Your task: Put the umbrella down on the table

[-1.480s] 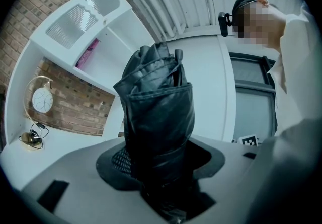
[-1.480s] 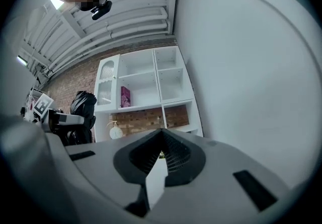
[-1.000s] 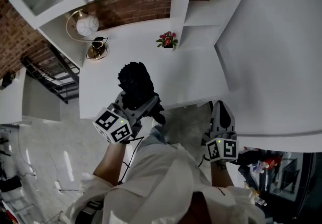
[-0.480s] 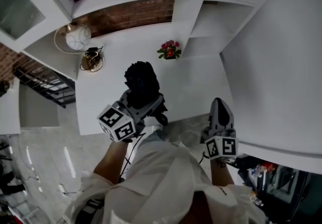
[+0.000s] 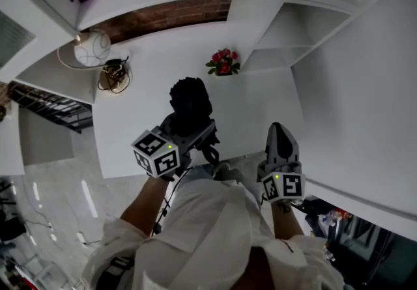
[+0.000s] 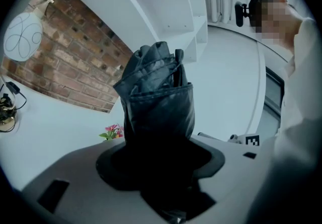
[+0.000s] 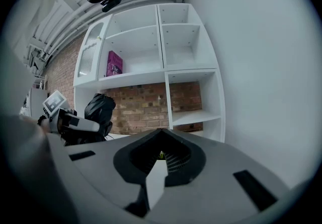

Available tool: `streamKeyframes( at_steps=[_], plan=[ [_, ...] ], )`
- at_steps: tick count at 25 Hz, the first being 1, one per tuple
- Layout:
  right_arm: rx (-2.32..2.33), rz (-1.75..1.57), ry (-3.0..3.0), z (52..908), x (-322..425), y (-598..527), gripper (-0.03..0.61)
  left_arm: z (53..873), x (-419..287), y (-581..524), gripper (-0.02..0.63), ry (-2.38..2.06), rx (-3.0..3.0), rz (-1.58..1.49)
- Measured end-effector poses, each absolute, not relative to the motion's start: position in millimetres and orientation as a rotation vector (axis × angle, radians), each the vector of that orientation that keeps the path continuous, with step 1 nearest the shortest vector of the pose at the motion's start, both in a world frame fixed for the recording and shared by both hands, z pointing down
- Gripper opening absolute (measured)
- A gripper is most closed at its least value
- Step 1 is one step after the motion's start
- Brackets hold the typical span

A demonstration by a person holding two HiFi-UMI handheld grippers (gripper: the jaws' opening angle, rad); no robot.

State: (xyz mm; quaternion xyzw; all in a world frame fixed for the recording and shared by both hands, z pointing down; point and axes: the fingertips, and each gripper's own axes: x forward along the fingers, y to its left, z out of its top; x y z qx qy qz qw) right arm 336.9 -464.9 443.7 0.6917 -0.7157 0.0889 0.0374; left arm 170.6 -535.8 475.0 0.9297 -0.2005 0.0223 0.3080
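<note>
Clamped in left gripper point(image 5: 190, 131): folded black umbrella point(image 5: 189, 103), upright over white table point(image 5: 260, 109). Right gripper point(image 5: 280, 133) pinched together, empty, at the table's near edge. Ahead of the umbrella: flower pot point(image 5: 223, 62), brick wall point(image 5: 169, 16), white shelves point(image 5: 281, 33); globe lamp point(image 5: 91, 47) ahead-left.

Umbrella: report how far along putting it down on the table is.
Done: the folded black umbrella is gripped in the left gripper, above the white table. In hand: it is held, not yet laid down. Left: lower it onto the table and open the jaws. The right gripper is empty, jaws together.
</note>
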Motion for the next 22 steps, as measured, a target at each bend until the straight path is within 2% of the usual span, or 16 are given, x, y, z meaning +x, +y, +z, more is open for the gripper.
streamKeyframes(
  at_steps=[10, 22],
  plan=[
    [1.926, 0.288, -2.223, 490.6, 330.6, -493.3, 0.018, 517.5, 193.5, -549.1, 0.265, -0.584, 2.36, 0.191],
    [1.899, 0.39, -2.241, 521.2, 352.2, -503.3, 0.018, 569.0, 221.7, -549.4, 0.265, -0.636, 2.215, 0.363]
  ],
)
